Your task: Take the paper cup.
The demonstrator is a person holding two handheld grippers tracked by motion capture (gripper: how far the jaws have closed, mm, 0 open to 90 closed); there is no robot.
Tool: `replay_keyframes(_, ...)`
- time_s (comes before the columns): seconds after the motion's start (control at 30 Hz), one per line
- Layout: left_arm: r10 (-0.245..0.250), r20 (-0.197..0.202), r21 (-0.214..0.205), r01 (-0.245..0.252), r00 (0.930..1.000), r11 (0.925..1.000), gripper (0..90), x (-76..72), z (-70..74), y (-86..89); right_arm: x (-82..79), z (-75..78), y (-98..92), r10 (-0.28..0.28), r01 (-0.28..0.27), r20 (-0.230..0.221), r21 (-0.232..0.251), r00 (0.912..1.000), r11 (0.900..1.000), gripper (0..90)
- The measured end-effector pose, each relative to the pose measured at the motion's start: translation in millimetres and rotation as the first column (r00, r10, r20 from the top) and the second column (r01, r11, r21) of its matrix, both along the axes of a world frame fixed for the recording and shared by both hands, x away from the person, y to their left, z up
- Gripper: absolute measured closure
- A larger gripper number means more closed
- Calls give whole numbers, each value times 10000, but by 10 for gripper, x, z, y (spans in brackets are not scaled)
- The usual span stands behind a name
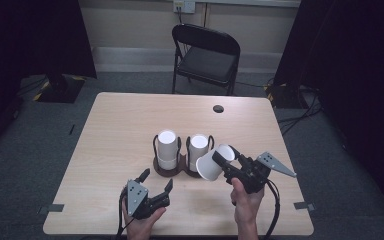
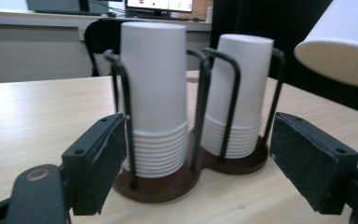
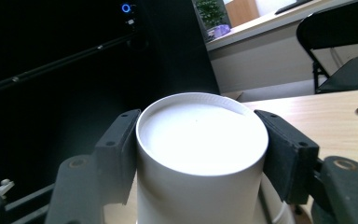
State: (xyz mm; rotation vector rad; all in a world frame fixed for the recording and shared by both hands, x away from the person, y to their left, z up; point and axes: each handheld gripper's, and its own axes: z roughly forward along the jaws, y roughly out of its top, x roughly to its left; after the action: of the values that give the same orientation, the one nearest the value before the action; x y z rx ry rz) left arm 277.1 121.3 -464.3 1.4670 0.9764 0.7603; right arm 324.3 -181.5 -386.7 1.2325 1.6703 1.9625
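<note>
Ahead of the left gripper [image 1: 156, 184], whose fingers [image 2: 98, 163] are spread wide with nothing between them, a dark wooden holder [image 1: 170, 171] with black wire uprights is seen standing on the table [image 1: 120, 130]. Two stacks of white paper cups are carried in it upside down: the left stack [image 1: 167, 149] lies just beyond the left finger, and the right stack [image 1: 198, 150] sits beside it, nearer the right finger in the left gripper view.

Further right, a single paper cup [image 1: 213, 162] is held off the table by the right gripper [image 1: 226, 155]. The fingers [image 3: 286, 158] are closed on opposite sides of its wall near the closed base, and the cup is tilted so that its open rim points down and towards the holder, close to the right stack but apart from it.

The cup is judged to be very light and thin-walled, so it is easily crushed or ovalled if squeezed hard; the stiffest places are near the base disc and the rolled rim. The grip near the base is therefore judged sound, though the smooth tapered paper could slip out towards the narrow end. If the cup is to be set on a stack, a straight approach between the wire uprights would be called for.
</note>
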Motion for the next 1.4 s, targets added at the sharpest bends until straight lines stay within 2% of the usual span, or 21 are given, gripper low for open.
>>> replay_keyframes(0.03,-99,71,-11,99,9999,10000,229,3,10,-14,-29,-18,25,200,-199,-73,193,9998,9996,346)
replay_keyframes(0.1,-381,159,-30,382,9991,9993,228,14,30,-66,-58,-31,57,414,-410,-148,295,9990,9987,346)
replay_keyframes(0.2,-612,283,74,610,9977,9981,217,31,47,-110,-90,-51,100,685,-671,-269,506,9973,9965,346)
replay_keyframes(0.37,-922,357,-40,924,9951,9957,231,75,60,-164,-108,-67,145,1045,-1008,-491,729,9933,9922,346)
replay_keyframes(0.6,-1402,885,-126,1418,9862,9898,336,124,53,-256,-117,-107,209,1579,-1497,-809,985,9841,9838,346)
replay_keyframes(0.67,-1632,871,-289,1662,9827,9857,386,129,60,-275,-115,-102,208,1818,-1699,-907,1255,9791,9774,345)
replay_keyframes(0.7,-1641,1176,74,1643,9794,9864,406,105,83,-319,-113,-99,209,1915,-1781,-923,1357,9771,9746,346)
replay_keyframes(0.77,-1718,1245,-33,1735,9772,9848,408,98,97,-338,-112,-96,212,2023,-1874,-965,1443,9746,9716,345)
replay_keyframes(0.87,-1684,1537,39,1698,9737,9855,423,93,137,-379,-107,-88,232,2176,-2007,-1064,1496,9702,9682,346)
replay_keyframes(0.93,-1683,1650,7,1706,9718,9853,443,92,152,-391,-92,-97,249,2455,-2237,-1242,1669,9614,9603,345)
replay_keyframes(0.97,-1905,1838,-57,1948,9643,9808,454,75,155,-398,-83,-101,253,2570,-2325,-1292,1788,9577,9560,344)
replay_keyframes(1.0,-1905,1838,-57,1948,9643,9808,470,75,155,-398,-83,-101,253,2570,-2325,-1292,1788,9577,9560,344)
replay_keyframes(1.03,-1930,1992,217,1926,9608,9810,489,43,153,-418,-56,-111,258,2755,-2446,-1554,1916,9486,9505,342)
replay_keyframes(1.1,-1951,2051,359,1919,9591,9808,501,32,148,-432,-40,-119,259,2817,-2498,-1658,1892,9451,9496,341)
replay_keyframes(1.13,-2084,2040,356,2055,9565,9780,502,25,143,-443,-24,-131,259,2880,-2537,-1813,1903,9403,9484,340)
replay_keyframes(1.2,-2117,2145,606,2033,9535,9772,533,-4,144,-471,15,-162,257,3130,-2671,-2223,2137,9234,9397,339)
replay_keyframes(1.23,-2241,2167,738,2129,9502,9743,565,-26,156,-497,33,-190,249,3239,-2705,-2401,2303,9151,9348,338)
replay_keyframes(1.27,-2259,2186,679,2161,9493,9740,584,-34,160,-509,38,-196,247,3294,-2722,-2481,2382,9110,9323,337)
replay_keyframes(1.33,-2284,2241,685,2184,9474,9734,630,-40,166,-521,40,-198,249,3300,-2706,-2573,2404,9082,9322,332)
replay_keyframes(1.37,-2177,2265,745,2060,9494,9757,683,-53,174,-528,44,-198,246,3297,-2699,-2609,2400,9073,9325,328)
replay_keyframes(1.4,-2095,2300,789,1963,9504,9774,683,-58,177,-528,44,-198,246,3297,-2699,-2609,2400,9073,9325,328)
